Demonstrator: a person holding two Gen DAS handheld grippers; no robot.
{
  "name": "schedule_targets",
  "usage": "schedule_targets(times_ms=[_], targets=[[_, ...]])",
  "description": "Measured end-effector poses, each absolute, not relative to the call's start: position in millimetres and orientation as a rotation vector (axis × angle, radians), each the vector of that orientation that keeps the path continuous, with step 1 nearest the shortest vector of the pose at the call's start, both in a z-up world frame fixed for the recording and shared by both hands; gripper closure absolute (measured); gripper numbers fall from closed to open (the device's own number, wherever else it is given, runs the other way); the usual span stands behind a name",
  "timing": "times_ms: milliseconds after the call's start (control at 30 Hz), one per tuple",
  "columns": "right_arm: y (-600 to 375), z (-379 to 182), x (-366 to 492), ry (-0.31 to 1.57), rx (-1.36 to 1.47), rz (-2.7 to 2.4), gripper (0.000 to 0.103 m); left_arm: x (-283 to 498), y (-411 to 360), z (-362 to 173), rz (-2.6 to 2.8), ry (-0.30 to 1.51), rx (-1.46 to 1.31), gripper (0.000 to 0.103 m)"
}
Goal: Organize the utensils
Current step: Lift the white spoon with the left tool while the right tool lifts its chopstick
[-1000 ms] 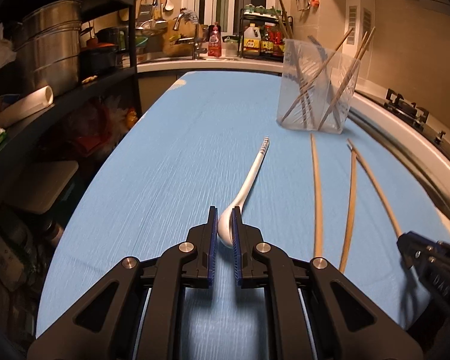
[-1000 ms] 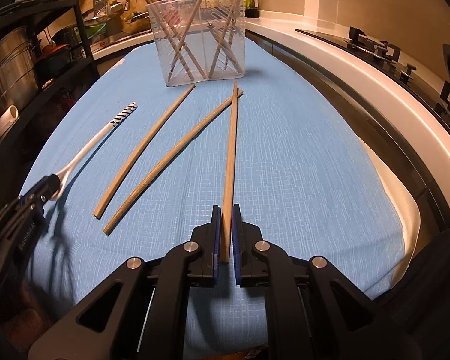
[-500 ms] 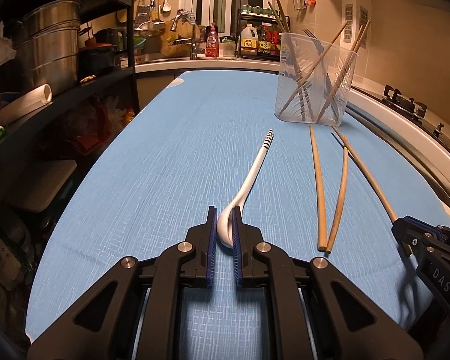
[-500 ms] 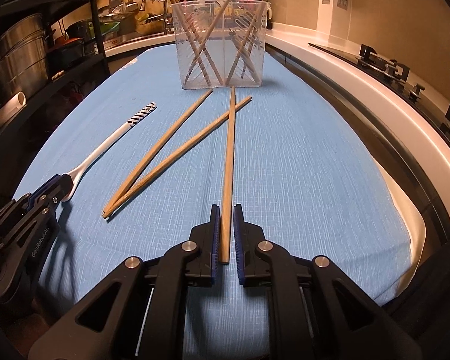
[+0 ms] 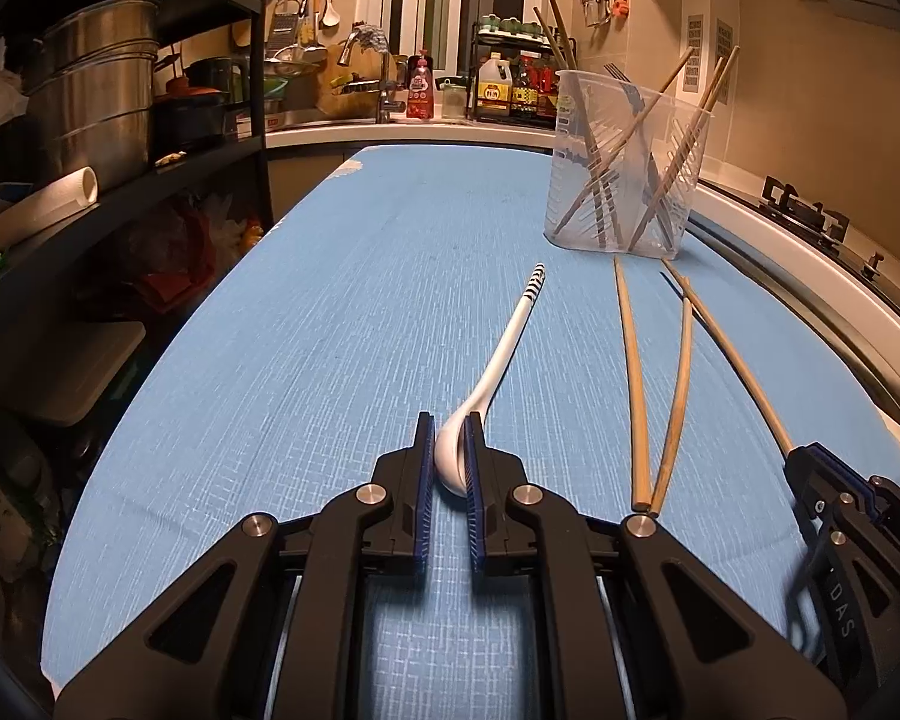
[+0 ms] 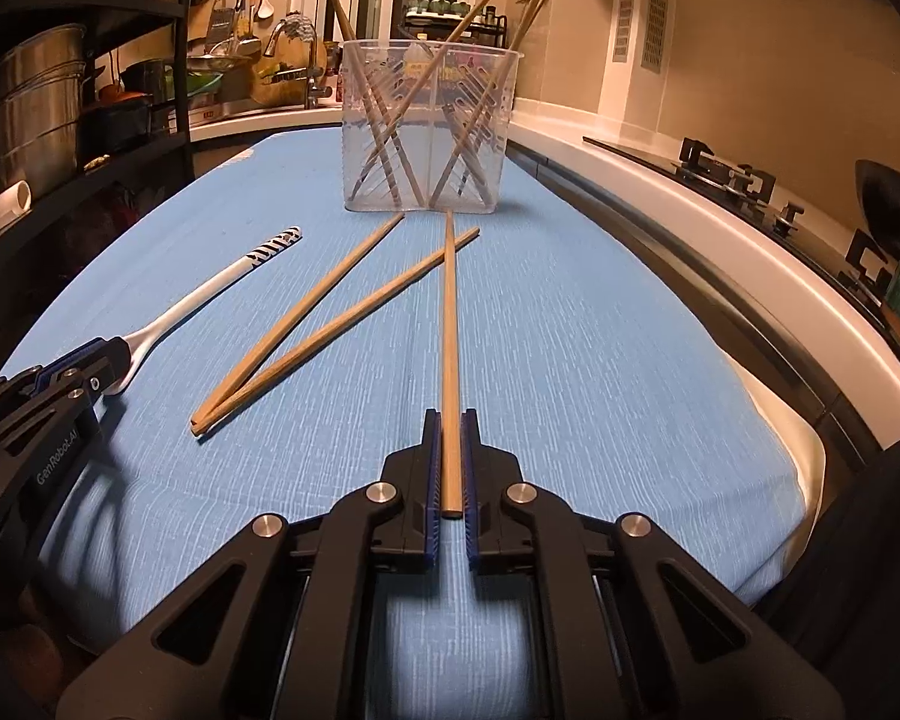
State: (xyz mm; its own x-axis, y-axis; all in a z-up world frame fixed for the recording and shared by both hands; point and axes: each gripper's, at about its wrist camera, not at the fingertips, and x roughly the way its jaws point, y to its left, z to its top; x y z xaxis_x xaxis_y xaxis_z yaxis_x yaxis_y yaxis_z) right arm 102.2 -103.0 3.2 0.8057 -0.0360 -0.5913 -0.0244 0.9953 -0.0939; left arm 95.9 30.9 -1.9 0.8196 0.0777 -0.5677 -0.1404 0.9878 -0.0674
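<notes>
On the left, the left tongs (image 5: 450,450) are clenched on the bowl of the white spoon (image 5: 498,360), a grip at the wide end that would let the slim handle go down first into a holder. The spoon's long axis runs away from the tongs, its striped handle tip pointing toward the clear utensil holder (image 5: 624,162) at the far end of the blue-covered table (image 5: 330,300). Whether the handle rests on the cloth or hangs just above it cannot be told. Next to the right lie two loose chopsticks (image 6: 306,324), touching at their near ends and spreading apart toward the holder. Furthest right, the right tongs (image 6: 450,468) are clamped on the near end of a third chopstick (image 6: 449,330), which points straight ahead, its far tip near the holder's base, crossing over the tip of one loose stick
</notes>
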Motion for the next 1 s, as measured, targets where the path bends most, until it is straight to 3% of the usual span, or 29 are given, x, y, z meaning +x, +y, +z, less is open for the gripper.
schedule_targets(times_ms=[667,1000], targets=[[-109.3,16.2,96.1,0.642,-0.098,-0.006,0.096,82.3,39.9,23.4,0.114,0.555,-0.1,0.093],[-110.6,41.6,75.9,0.553,-0.116,0.008,0.096,73.0,39.3,43.5,0.118,0.505,-0.072,0.092]])
